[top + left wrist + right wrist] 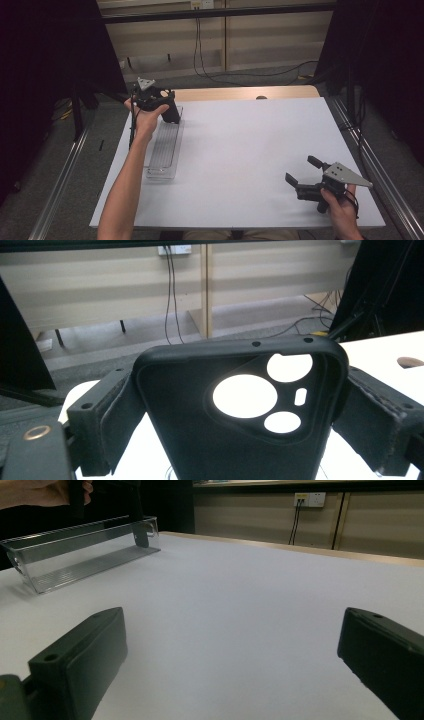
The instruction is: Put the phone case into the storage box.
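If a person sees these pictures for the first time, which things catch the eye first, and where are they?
First, the black phone case, with its round camera cut-outs, clamped between the jaws of the left claw at the far left of the table. Just under it lies a long clear plastic tray near the left edge of the white table. The right claw rests open at the near right corner.

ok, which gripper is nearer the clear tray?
Left. The left gripper hangs over the far end of the clear tray, shut on a black phone case. The right gripper sits open near the table's opposite, near-right corner, well away.
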`<state>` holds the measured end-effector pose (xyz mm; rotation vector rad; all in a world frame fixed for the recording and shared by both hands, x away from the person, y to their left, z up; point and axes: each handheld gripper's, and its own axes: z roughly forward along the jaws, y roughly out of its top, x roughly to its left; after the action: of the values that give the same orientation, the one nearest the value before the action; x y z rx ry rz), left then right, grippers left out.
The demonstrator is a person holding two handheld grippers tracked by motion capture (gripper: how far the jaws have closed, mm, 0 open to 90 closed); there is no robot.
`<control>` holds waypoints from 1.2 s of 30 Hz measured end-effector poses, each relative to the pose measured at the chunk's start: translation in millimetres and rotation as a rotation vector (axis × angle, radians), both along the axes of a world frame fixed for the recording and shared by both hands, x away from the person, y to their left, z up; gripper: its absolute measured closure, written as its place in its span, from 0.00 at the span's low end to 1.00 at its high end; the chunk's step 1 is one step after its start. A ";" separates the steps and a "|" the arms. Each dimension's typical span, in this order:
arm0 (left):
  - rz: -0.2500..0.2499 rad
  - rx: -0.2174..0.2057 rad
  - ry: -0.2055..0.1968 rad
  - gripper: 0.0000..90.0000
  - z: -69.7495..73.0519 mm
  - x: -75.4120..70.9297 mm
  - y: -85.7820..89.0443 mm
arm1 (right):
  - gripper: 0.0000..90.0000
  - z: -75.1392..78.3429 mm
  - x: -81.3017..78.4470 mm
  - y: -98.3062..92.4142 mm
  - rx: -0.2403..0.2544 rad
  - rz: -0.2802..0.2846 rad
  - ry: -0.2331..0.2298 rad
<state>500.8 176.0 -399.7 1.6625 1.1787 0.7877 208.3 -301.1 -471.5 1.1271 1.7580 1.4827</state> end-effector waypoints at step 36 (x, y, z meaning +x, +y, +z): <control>0.034 -0.007 -0.031 0.13 -6.1 10.2 -15.6 | 0.00 0.0 -0.3 -0.9 0.007 0.005 0.003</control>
<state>511.0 160.4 -405.7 1.6230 1.1898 0.8264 208.0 -302.0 -471.5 1.1294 1.7604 1.4922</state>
